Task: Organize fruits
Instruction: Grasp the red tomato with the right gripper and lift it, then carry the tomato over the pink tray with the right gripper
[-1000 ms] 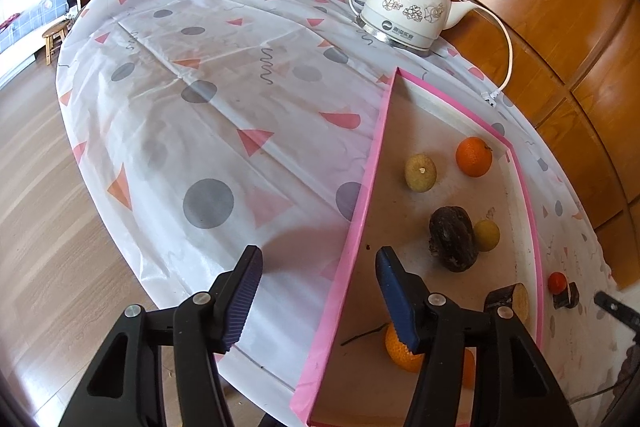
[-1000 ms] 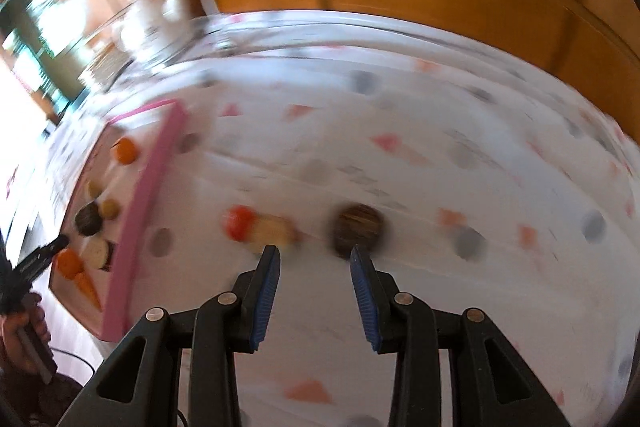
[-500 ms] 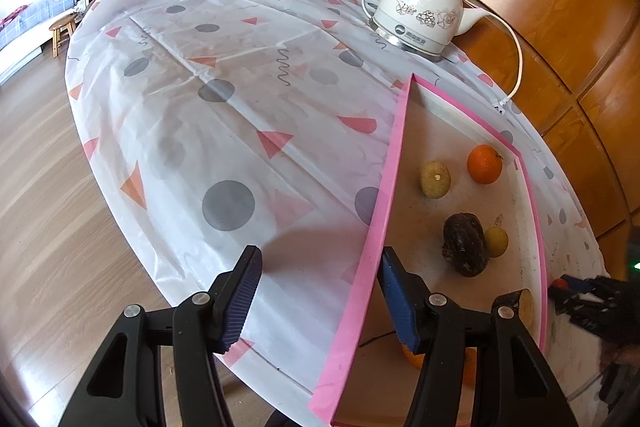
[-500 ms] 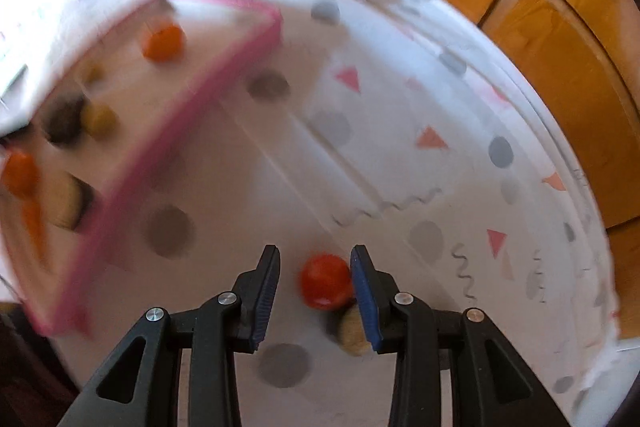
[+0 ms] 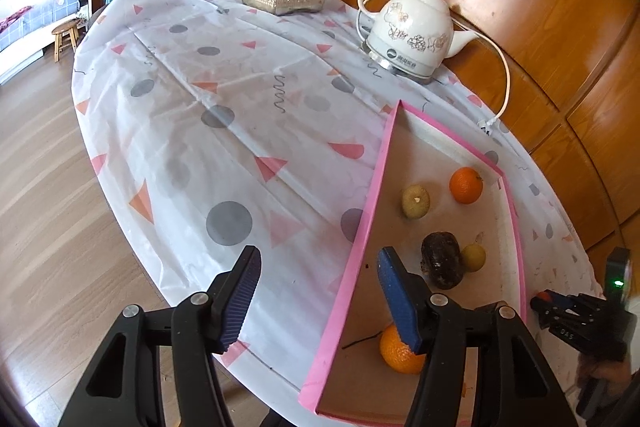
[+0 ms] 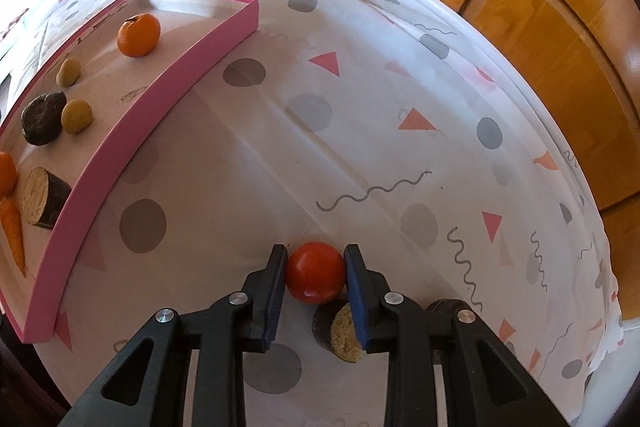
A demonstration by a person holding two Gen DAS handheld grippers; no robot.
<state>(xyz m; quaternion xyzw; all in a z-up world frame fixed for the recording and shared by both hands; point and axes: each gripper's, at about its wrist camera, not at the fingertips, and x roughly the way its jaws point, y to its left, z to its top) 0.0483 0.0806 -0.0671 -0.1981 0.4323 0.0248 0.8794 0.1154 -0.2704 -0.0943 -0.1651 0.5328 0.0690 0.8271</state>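
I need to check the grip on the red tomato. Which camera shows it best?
The right wrist view: the red tomato sits sharp and central between the right gripper pads, both touching it. The left wrist view shows only a red sliver at the far-off right gripper, beyond the pink tray.

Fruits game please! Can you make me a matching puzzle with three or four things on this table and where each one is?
Things:
1. tomato
2. carrot
3. kettle
4. left gripper

Places:
A. in the pink tray, beside a cut log-like piece
B. over the table's near edge, open, holding nothing
C. between the right gripper's fingers
D. on the tablecloth, beyond the tray

Pairs: 1-C, 2-A, 3-D, 4-B
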